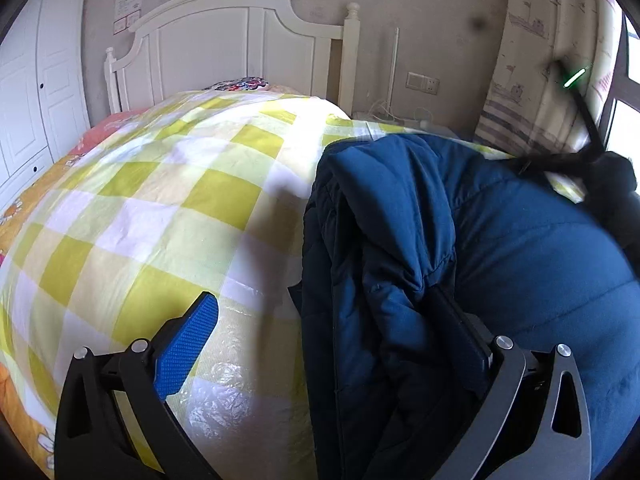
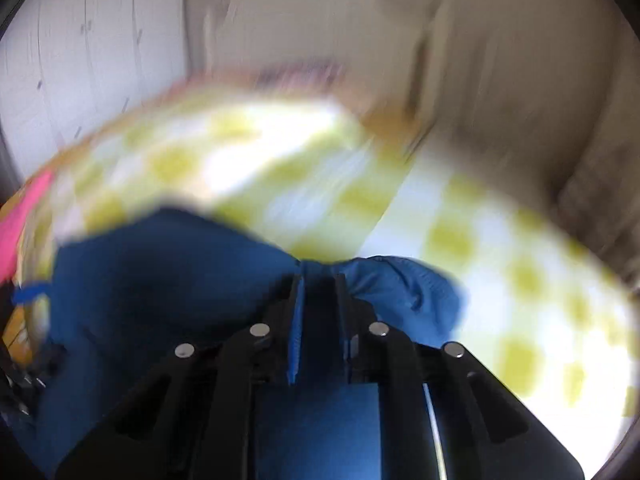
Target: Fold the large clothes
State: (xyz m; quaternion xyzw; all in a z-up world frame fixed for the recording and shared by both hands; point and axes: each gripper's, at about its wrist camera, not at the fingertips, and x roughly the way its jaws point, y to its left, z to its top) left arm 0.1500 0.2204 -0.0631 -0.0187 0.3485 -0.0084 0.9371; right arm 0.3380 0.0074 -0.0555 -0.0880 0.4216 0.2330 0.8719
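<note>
So the blue jacket [image 1: 500, 240] is lying on the bed, on top of the yellow-and-white checked quilt [image 1: 160, 184], bunched up over on the right side of the left wrist view, with a sleeve or flap folded back so the darker lining shows along its left edge. The left gripper [image 1: 320, 320] is spread wide: its left finger with the blue pad [image 1: 188, 344] hangs over bare quilt, not touching the jacket, and the right finger is tucked into the folds of the jacket, so fabric sits by one finger only and nothing is actually pinched. The right gripper [image 2: 318, 280] is a different story. Its view is pretty smeared, but the fingers themselves are sharp enough, drawn close together with a bunch of blue jacket [image 2: 400, 284] fabric gathered right at the tips, so it's clamped down on the jacket's edge. Most of the jacket spreads out to the left and below those fingers in that view, with the quilt [image 2: 480, 240] behind it. Background from the left wrist: white headboard [image 1: 224, 40] against a beige wall, white wardrobe [image 1: 36, 80] on the left, a patterned curtain [image 1: 540, 60] on the right.
</note>
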